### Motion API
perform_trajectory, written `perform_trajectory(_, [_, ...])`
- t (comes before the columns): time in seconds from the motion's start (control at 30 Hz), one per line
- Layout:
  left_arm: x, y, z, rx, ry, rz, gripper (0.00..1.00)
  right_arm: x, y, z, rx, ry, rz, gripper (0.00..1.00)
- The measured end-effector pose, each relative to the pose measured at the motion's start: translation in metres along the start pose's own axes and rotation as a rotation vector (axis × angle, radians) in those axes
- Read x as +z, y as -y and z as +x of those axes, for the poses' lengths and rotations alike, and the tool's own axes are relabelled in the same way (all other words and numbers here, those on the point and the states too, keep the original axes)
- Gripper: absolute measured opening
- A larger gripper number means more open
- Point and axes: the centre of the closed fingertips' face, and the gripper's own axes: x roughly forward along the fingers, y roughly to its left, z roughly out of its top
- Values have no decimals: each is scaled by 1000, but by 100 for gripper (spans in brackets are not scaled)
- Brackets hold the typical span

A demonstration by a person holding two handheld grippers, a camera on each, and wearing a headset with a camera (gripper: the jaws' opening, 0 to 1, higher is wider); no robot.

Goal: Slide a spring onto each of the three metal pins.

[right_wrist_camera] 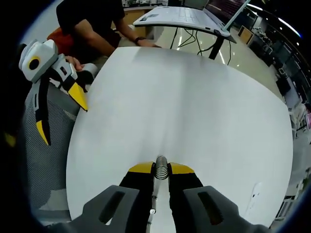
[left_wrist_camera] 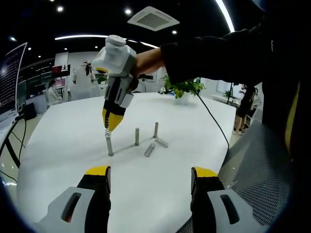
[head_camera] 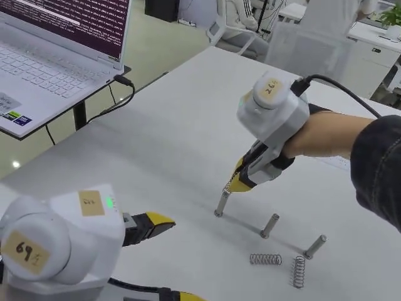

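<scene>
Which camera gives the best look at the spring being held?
The right gripper view: the spring sits close up, pinched by the right hand-held gripper. The left gripper view shows it small, over a pin. In the head view it is too small to make out.

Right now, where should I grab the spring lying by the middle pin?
Grip the spring around its middle, coming straight down from above with one jaw on each long side. It lies flat on the table, clear of the middle pin and the other spring, so its sides are free; pinching end to end would probably squash it.
</scene>
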Motion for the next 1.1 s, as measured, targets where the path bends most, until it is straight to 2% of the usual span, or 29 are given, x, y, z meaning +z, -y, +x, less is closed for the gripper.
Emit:
perform_trajectory(0.47, [0, -1, -2, -2, 1, 0, 63, -5, 0, 16, 17, -57, -3, 9])
perform_trajectory(0.6, [0, -1, -2, -1, 0, -1, 62, -8, -1, 24, 25, -74, 5, 9])
perform_trajectory(0.73, [1, -1, -2, -1, 0, -2, 62, -13, -2, 35, 20, -112, -15, 9])
perform_trajectory(1.1, [0, -1, -1, -3, -1, -6, 62, -23, -8, 56, 30, -134, -22, 9])
